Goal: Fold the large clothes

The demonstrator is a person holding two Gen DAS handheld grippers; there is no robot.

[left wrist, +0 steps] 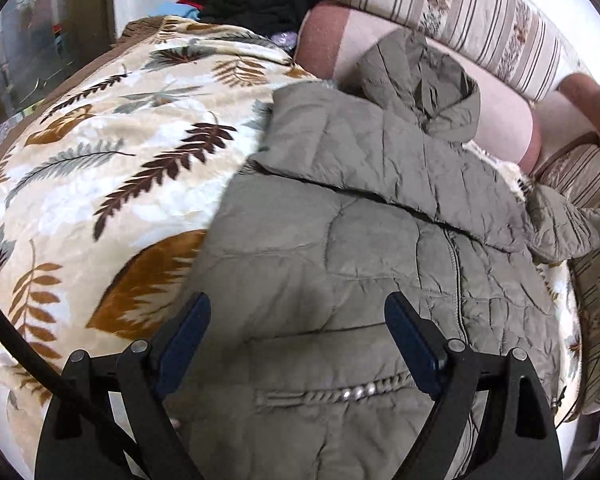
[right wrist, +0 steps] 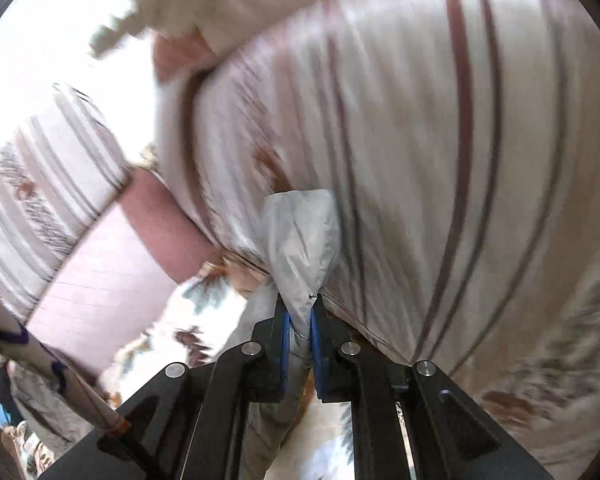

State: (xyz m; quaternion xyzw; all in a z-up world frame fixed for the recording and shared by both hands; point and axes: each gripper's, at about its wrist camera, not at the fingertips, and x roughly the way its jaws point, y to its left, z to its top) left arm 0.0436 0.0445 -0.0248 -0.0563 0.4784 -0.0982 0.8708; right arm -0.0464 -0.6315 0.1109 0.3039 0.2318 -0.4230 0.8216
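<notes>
Jacket [left wrist: 372,240], an olive-grey quilted one with a hood, lies spread on a sofa covered by a leaf-patterned blanket [left wrist: 100,152]. Its long axis runs from the near edge of the sofa toward the back cushions, hood [left wrist: 424,80] pointing at the striped backrest [left wrist: 480,12] and resting against a pink bolster [left wrist: 340,44]. One sleeve is folded across the chest; the zipper runs down the middle, and a braided pocket trim sits near the hem. No label or writing can be read.

The left gripper [left wrist: 298,320] hovers over the lower part of the jacket, jaws wide apart and holding nothing. The right gripper [right wrist: 299,320] has its jaws closed on a bunch of pale grey fabric [right wrist: 300,232], apparently the jacket's sleeve, close to a striped cushion [right wrist: 420,140]; this view is blurred.
</notes>
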